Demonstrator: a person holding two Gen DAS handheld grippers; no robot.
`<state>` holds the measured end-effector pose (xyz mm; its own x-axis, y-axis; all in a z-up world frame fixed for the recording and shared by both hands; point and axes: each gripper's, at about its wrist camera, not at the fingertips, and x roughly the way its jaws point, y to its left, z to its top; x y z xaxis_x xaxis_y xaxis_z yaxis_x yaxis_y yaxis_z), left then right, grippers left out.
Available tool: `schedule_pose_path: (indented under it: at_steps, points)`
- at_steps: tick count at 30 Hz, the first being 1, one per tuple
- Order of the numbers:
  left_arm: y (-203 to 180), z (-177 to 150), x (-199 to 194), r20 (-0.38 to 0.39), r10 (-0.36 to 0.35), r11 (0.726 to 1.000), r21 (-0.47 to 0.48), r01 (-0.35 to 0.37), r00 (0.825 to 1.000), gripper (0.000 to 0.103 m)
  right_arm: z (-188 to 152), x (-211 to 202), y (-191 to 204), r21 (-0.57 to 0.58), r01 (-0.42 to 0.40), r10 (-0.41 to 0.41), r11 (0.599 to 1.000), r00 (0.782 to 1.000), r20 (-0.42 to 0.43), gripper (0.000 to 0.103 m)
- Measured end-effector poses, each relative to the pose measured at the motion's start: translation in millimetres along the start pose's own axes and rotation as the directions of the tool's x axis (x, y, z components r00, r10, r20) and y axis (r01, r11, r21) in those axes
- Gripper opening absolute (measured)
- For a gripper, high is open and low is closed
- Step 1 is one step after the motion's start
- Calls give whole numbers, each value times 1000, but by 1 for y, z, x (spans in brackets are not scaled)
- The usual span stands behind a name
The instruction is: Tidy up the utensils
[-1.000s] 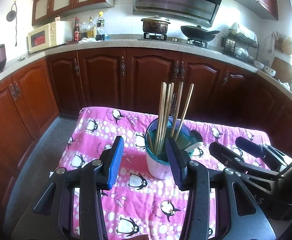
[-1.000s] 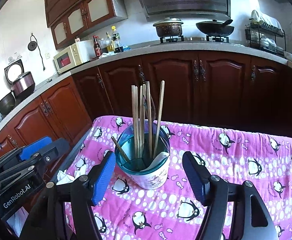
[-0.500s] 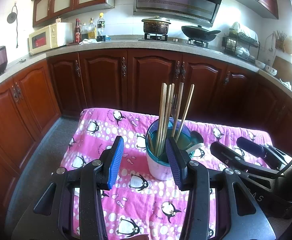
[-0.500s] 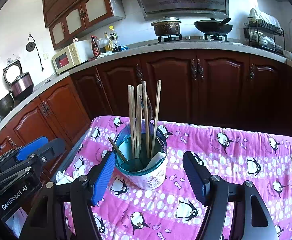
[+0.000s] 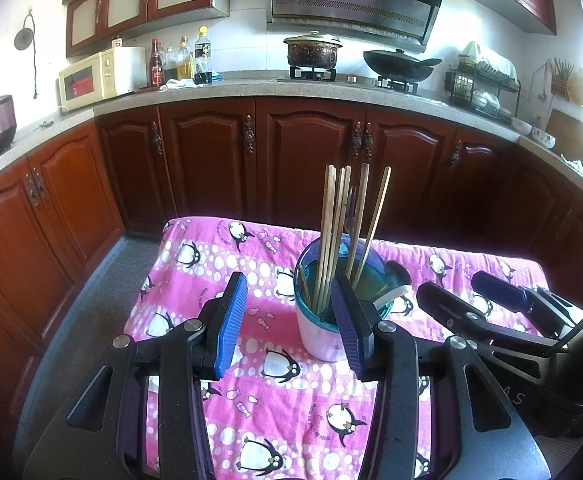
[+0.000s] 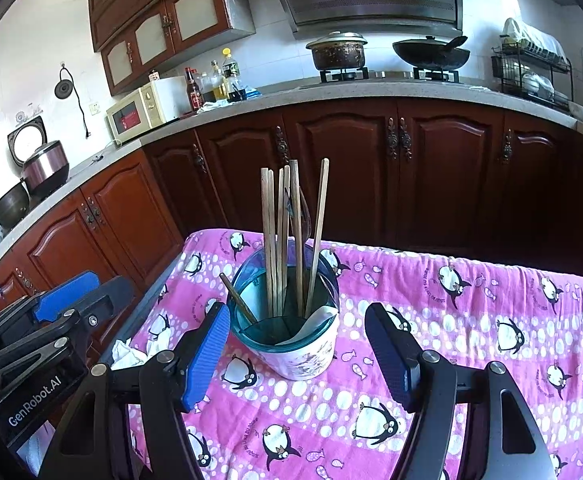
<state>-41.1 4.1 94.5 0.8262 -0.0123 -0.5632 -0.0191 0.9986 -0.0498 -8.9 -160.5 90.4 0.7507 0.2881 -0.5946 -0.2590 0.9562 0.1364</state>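
Both the left gripper (image 5: 287, 320) and right gripper (image 6: 297, 350) hold empty jaws wide apart before the white, teal-rimmed ceramic holder (image 6: 307, 354) of wooden chopsticks (image 6: 281, 236).

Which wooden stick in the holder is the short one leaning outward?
The short dark wooden stick at the left rim of the white utensil holder with a teal insert; it slants outward, while the tall pale wooden chopsticks stand nearly upright.

The table (image 6: 491, 320) is covered by a pink penguin-print cloth (image 6: 431, 360). A utensil holder (image 6: 311, 354) is stood on it, nearer the left edge.
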Motion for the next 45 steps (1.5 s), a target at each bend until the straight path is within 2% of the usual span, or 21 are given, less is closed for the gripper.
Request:
schedule_pose_path:
  at_steps: [45]
  points:
    - [0, -2, 1, -1, 7, 1000, 6, -7, 1000, 43, 0, 7, 4, -9, -5, 5, 1000, 1000, -14, 69]
